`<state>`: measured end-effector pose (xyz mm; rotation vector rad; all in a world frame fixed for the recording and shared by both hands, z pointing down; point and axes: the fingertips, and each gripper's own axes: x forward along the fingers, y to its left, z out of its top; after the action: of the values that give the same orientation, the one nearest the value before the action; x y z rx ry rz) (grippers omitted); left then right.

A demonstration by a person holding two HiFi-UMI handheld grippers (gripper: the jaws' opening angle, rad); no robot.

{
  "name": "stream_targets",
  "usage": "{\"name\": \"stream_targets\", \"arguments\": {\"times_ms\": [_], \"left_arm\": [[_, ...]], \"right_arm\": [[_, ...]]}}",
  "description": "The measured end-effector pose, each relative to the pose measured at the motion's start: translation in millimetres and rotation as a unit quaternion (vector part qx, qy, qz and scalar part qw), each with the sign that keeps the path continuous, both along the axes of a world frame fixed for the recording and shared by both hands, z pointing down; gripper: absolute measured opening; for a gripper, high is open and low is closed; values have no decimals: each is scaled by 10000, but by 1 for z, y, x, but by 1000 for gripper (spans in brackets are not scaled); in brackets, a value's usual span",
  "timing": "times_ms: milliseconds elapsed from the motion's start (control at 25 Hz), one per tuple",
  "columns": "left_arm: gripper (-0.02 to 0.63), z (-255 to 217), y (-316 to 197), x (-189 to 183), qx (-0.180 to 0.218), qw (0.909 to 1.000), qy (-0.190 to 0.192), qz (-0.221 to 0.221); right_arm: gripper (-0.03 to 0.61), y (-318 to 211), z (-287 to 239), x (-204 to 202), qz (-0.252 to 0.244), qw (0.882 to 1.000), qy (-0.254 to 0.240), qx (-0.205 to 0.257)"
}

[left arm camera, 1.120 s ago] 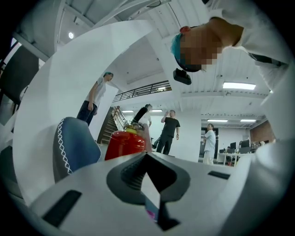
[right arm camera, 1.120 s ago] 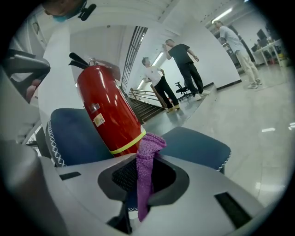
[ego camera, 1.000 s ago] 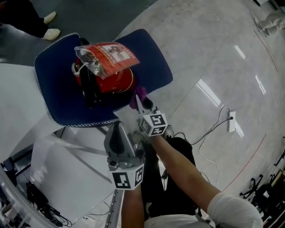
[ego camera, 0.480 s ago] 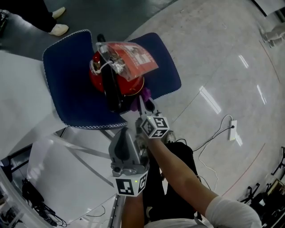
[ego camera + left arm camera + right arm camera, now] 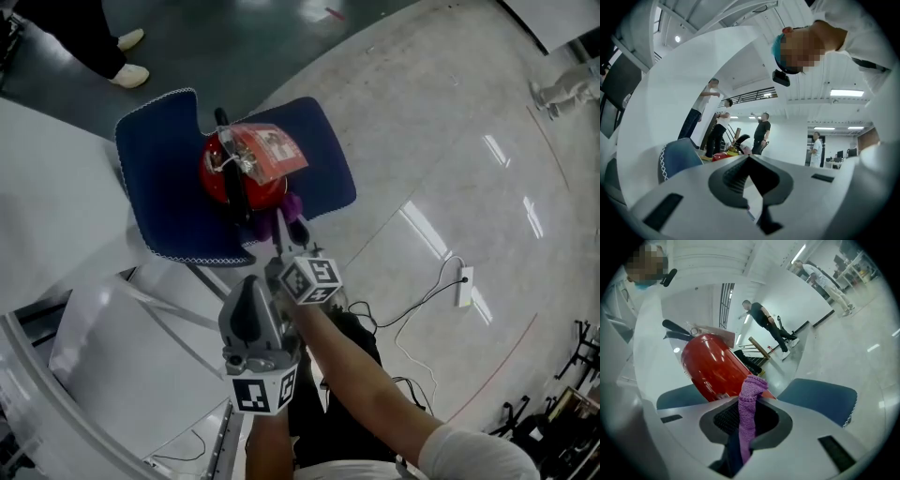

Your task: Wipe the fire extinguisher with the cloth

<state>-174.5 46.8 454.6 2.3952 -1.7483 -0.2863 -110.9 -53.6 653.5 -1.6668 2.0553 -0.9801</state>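
Note:
A red fire extinguisher (image 5: 246,178) with a black handle and a plastic-sleeved tag stands on a dark blue mat (image 5: 169,202) on the floor. In the right gripper view the red fire extinguisher (image 5: 715,369) leans just beyond the jaws. My right gripper (image 5: 286,225) is shut on a purple knitted cloth (image 5: 749,416); the purple cloth (image 5: 292,206) sits beside the extinguisher's near side. My left gripper (image 5: 251,305) hangs lower and nearer to me, away from the extinguisher, jaws shut with nothing between them. Its own view shows the left gripper (image 5: 751,185) pointing up toward the room.
A white table (image 5: 56,197) lies at the left, with white frame bars (image 5: 159,323) below it. A white cable and plug (image 5: 459,286) lie on the grey floor at the right. A person's shoes (image 5: 127,75) stand at the top left. Several people stand far off.
The extinguisher and mat have shifted in the head view and look smaller. My right gripper still holds the cloth at the extinguisher's near side. The left gripper stays low.

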Motion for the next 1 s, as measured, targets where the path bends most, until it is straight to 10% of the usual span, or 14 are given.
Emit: {"name": "stream_targets", "arguments": {"times_ms": [720,1000], "left_arm": [[5,-125,14,-7,136,9999,48,-53],[5,-141,16,-3,-73,9996,248,133]], "right_arm": [[58,0,-138,1,-236,9995,-113,169],[58,17,-188,24,-537,9959,667,290]]}}
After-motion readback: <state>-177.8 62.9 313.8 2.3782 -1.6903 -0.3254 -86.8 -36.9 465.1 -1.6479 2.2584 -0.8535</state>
